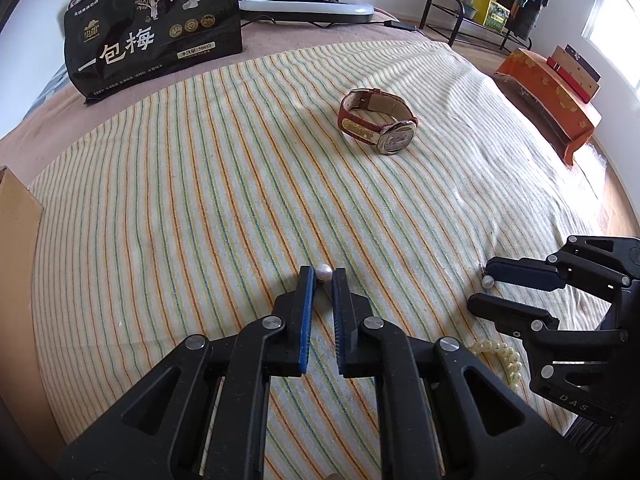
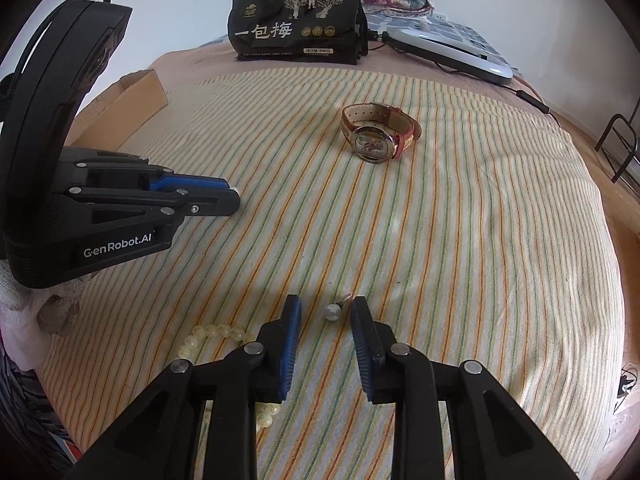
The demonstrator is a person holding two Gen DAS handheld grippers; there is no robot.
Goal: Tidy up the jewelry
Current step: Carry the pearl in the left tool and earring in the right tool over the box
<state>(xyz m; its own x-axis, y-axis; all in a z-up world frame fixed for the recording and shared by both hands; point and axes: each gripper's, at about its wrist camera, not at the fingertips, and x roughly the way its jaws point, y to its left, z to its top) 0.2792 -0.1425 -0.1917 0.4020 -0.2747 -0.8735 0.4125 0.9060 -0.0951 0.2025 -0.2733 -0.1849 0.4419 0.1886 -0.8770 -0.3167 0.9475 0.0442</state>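
My left gripper (image 1: 323, 274) is shut on a pearl earring (image 1: 324, 271), pinched between its fingertips just above the striped cloth (image 1: 200, 200). My right gripper (image 2: 326, 306) is open, its fingers on either side of a second pearl earring (image 2: 333, 311) that lies on the cloth; that earring also shows in the left wrist view (image 1: 487, 281). A cream bead bracelet (image 2: 216, 334) lies under the right gripper's left side. A red-strapped watch (image 1: 378, 120) lies further off on the cloth, also in the right wrist view (image 2: 378, 132).
A black snack bag (image 1: 156, 32) stands at the far edge of the bed, with a white device (image 1: 308, 6) beside it. A cardboard box (image 2: 132, 96) sits at the left. The bed's right edge drops to the floor, where an orange box (image 1: 556, 100) stands.
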